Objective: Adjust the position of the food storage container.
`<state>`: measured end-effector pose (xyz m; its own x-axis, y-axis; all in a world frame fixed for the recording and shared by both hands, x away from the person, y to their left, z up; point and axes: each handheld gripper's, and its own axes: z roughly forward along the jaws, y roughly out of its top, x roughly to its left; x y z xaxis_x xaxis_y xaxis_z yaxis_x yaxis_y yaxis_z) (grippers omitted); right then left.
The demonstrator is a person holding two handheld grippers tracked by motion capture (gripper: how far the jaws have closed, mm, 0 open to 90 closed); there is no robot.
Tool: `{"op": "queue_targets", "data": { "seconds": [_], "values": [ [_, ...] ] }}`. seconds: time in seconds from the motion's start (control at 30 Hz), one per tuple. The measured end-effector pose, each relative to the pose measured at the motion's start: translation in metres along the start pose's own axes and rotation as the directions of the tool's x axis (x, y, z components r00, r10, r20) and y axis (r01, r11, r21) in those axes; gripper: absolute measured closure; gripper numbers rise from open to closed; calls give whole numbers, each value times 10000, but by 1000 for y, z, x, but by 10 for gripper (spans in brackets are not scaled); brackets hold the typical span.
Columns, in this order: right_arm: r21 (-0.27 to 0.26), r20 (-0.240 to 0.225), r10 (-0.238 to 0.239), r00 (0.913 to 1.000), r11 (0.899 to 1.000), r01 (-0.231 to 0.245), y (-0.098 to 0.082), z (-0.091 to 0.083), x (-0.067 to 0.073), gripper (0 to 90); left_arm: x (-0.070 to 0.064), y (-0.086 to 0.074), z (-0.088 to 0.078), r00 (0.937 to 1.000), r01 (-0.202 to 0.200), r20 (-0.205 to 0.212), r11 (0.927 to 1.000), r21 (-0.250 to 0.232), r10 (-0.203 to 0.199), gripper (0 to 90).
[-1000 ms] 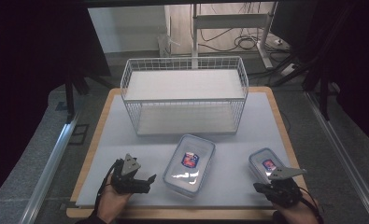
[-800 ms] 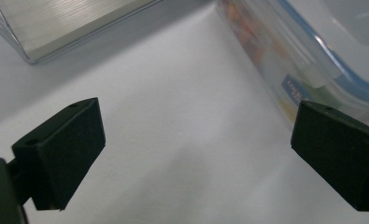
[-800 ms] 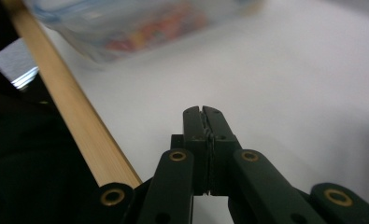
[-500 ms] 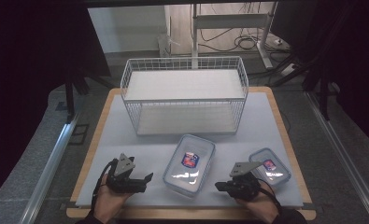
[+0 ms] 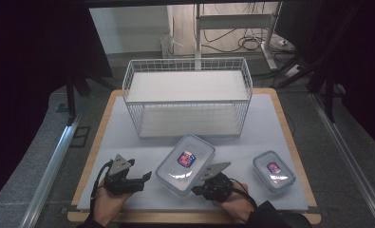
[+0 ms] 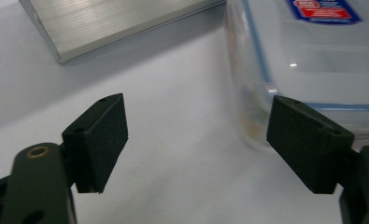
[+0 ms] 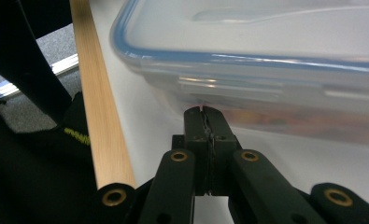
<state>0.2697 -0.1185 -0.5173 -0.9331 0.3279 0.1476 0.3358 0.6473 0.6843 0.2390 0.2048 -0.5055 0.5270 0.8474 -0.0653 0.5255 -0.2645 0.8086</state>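
A large clear lidded container (image 5: pixel 185 164) with a blue seal and a red-blue label lies at the front centre of the white mat. My left gripper (image 5: pixel 146 177) lies just left of it and points at it. Its jaws are open and have just been closing, with only bare mat between the pads (image 6: pixel 201 126); the container's corner (image 6: pixel 261 88) stands just beyond the right pad (image 6: pixel 308 144). My right gripper (image 5: pixel 198 189) is shut, its tips (image 7: pixel 204 112) right at the container's near side wall (image 7: pixel 275 98), under the lid's latch. A smaller container of the same kind (image 5: pixel 274 171) sits at the front right.
A white wire basket (image 5: pixel 187 97) with a shelf stands across the back of the mat. The wooden table edge (image 7: pixel 98 121) runs close by my right gripper. A brushed-metal slab (image 6: pixel 117 23) lies beyond my left jaws.
My right gripper has moved left from the small container to the near side of the large one, still shut. The left hand has stayed in place.
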Motion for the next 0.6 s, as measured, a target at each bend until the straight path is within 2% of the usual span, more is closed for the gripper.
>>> {"op": "queue_targets", "data": {
  "seconds": [0.13, 0.23, 0.27, 0.3, 0.37, 0.4, 0.43, 0.47, 0.5, 0.53, 0.6],
  "values": [
    [116, -53, -222, 9997, 9997, 222, 15, 21, 1, 893, 2, 0, -2, 9999, 155, -8, 9999, -48, -155, 253],
    [215, 219, -362, 9991, 9991, 357, 16, 21, -1, 890, 4, -2, -3, 9998, 214, -1, 9998, -51, -214, 298],
    [151, 634, -205, 9978, 9997, 195, 12, 11, -9, 890, 5, -3, -4, 9996, 280, 63, 9996, -50, -280, 321],
    [9, 847, 71, 9964, 10000, -72, 9, 3, -15, 891, 5, -3, -4, 9995, 299, 119, 9995, -28, -299, 350],
    [-335, 1325, 772, 9882, 9967, -734, 3, -13, -30, 892, 3, -4, -4, 9996, 230, 163, 9997, 60, -231, 413],
    [-475, 1511, 989, 9836, 9946, -927, 1, -19, -36, 892, 1, -4, -3, 9997, 129, 201, 9998, 140, -132, 458],
    [-475, 1511, 989, 9836, 9946, -927, 1, -19, -36, 892, 1, -4, -3, 9997, 129, 201, 9998, 140, -132, 511],
    [-899, 2039, 1484, 9677, 9871, -1324, -3, -33, -53, 893, -2, -4, -3, 9996, 12, 283, 9998, 219, -18, 573],
    [-899, 2039, 1484, 9677, 9871, -1324, -3, -33, -53, 893, -5, -3, -2, 9991, -146, 395, 9993, 344, 132, 573],
    [-1266, 2361, 2016, 9506, 9763, -1756, -4, -40, -69, 893, -11, -2, 0, 9982, -402, 475, 9975, 573, 374, 684],
    [-1482, 2646, 2338, 9356, 9685, -2001, -4, -42, -80, 894, -17, -2, 3, 9967, -571, 615, 9952, 797, 522, 757]
  ]
}}
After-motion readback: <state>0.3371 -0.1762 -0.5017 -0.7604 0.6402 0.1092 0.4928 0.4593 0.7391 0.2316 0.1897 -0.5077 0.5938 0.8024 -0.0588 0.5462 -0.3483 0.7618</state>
